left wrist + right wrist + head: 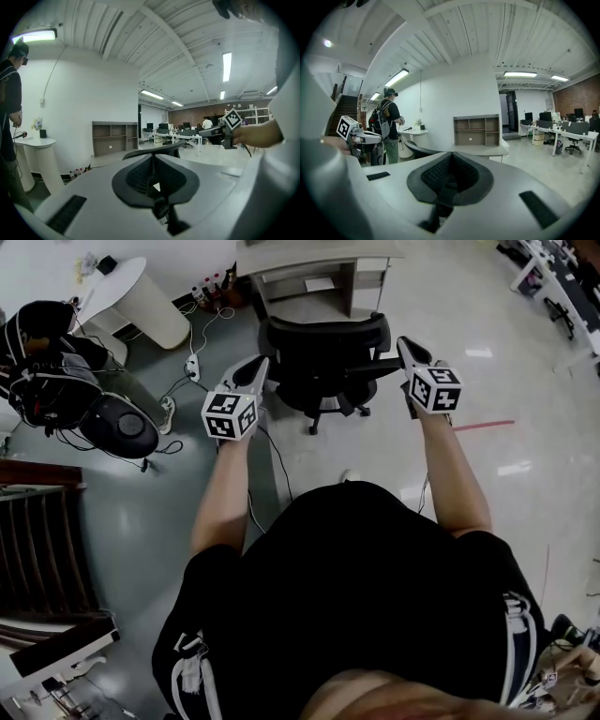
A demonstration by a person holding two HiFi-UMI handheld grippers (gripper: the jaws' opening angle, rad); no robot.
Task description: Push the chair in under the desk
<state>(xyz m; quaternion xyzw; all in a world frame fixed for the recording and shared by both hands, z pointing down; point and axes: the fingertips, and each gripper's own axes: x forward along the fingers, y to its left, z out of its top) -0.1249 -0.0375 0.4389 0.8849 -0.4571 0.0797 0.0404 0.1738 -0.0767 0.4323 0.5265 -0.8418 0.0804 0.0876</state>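
Observation:
A black mesh office chair [323,362] stands on the floor with its back toward me, in front of a grey desk [319,268] with shelves. My left gripper [263,365] is shut and empty, its tip by the left edge of the chair's back. My right gripper [404,345] is also shut and empty, its tip by the right end of the chair's back, above the armrest. I cannot tell whether either one touches the chair. In the left gripper view the shut left gripper [154,157] points over the chair's top edge [159,149]. The right gripper [450,157] faces the desk [480,129].
A white round table [141,296] stands at the back left, with a power strip and cables [192,362] on the floor beside it. A person with a black backpack [47,362] stands at left. Dark stairs [37,549] lie at lower left. Red tape [487,425] marks the floor at right.

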